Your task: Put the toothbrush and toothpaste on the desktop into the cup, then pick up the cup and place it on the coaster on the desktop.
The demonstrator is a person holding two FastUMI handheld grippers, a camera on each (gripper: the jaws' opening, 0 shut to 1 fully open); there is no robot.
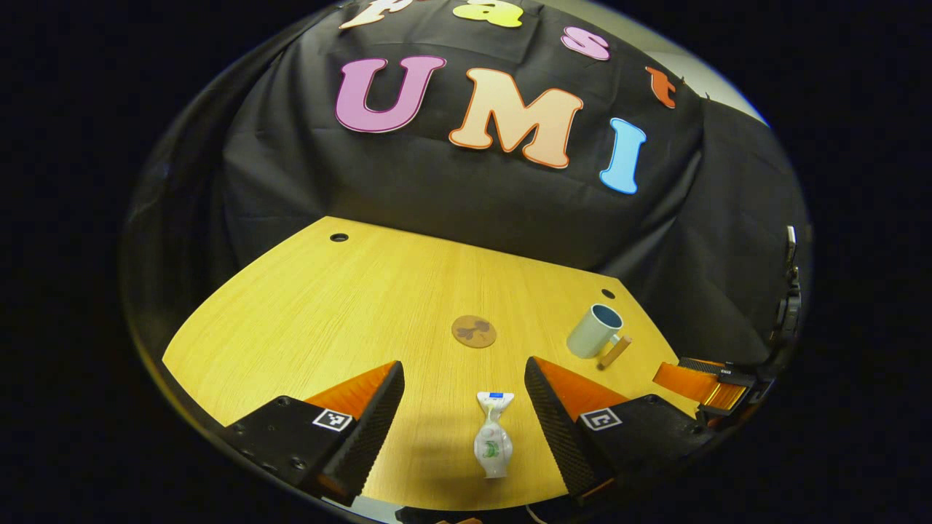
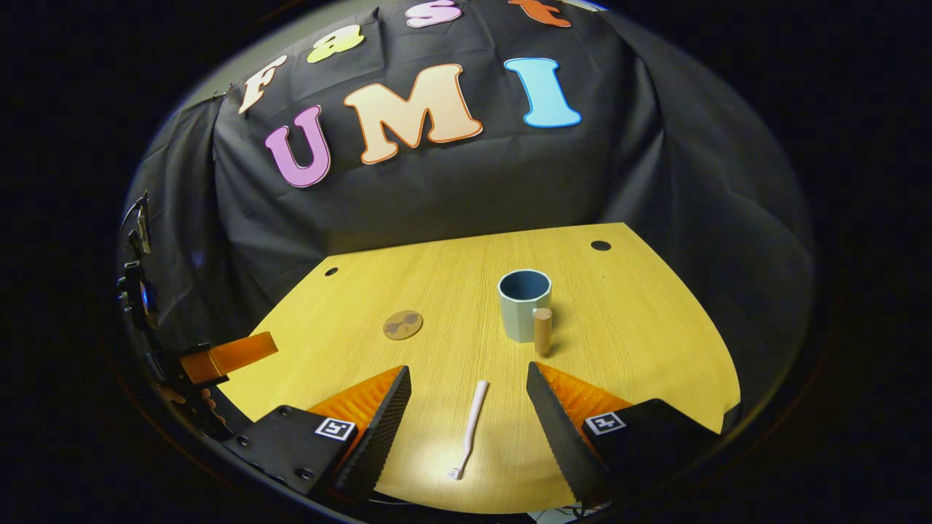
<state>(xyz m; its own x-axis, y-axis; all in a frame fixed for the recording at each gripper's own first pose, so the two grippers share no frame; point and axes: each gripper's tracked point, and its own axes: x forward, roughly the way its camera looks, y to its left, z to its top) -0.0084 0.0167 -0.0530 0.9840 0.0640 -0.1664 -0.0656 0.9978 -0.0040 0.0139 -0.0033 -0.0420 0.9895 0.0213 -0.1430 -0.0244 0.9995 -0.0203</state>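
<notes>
Left gripper view: my left tool [image 1: 463,407] is spread over the soft, light toothpaste tube [image 1: 493,445] on the desk [image 1: 306,313]; I'd pinch mid-body. My right tool [image 2: 467,411], also spread, straddles the stiff, thin toothbrush [image 2: 470,427]; I'd grip its handle.

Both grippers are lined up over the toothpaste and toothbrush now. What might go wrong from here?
1. The toothbrush is thin and lies flat on the desk, so the open right gripper may slip off it.
2. The toothpaste, lying between the open left gripper's fingers, looks soft and may squash or slide.
3. The cup is narrow; a bump while dropping things in may tip it or push it away from the coaster.
</notes>
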